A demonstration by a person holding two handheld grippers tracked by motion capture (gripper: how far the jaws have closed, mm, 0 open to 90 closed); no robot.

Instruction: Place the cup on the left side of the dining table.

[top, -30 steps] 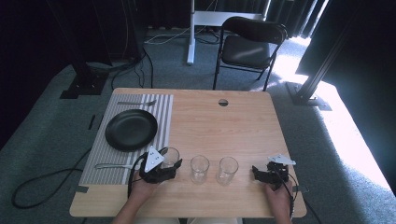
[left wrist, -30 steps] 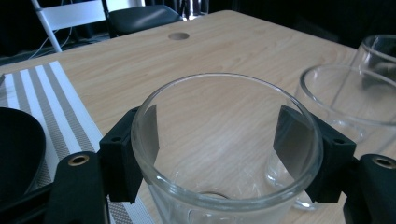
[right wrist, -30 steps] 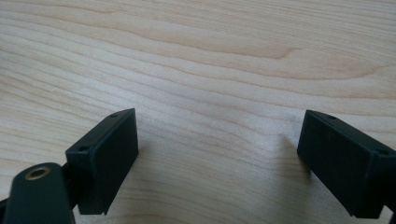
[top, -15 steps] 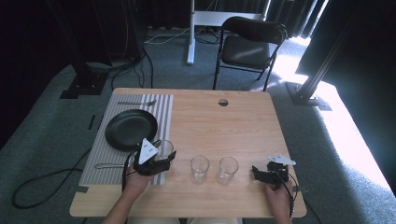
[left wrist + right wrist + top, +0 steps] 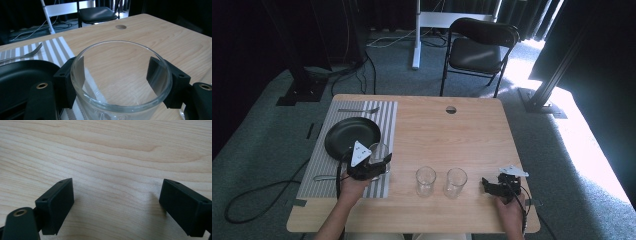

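At the far left of the wooden table (image 5: 472,135) lies a grey-and-white striped placemat (image 5: 388,116), with a fork (image 5: 357,110) across its far end and a black plate (image 5: 346,136) in the middle of it. The left gripper (image 5: 379,161) sits at the near right rim of that plate, held by the person's left hand (image 5: 351,186), and its two black jaws are clamped on a clear drinking glass (image 5: 378,151). In the left gripper view the glass (image 5: 120,82) stands upright between the pads, one pad pressed against each side of its wall just under the rim, with the plate (image 5: 17,80) to the left of the fingers and the fork (image 5: 27,53) beyond it on the placemat (image 5: 53,50). The round cable hole (image 5: 121,26) in the tabletop lies well ahead of the fingertips.

To the right of the held glass, well apart from it, two more empty glasses stand side by side on the bare wood: one (image 5: 425,181) nearer the left gripper and one (image 5: 455,182) nearer the right.

Further right, the right gripper (image 5: 492,186) rests low near the table's near right corner in the person's right hand (image 5: 511,212). In the right gripper view its jaws stand wide apart with only bare wood grain (image 5: 120,152) between and ahead of them; nothing is held
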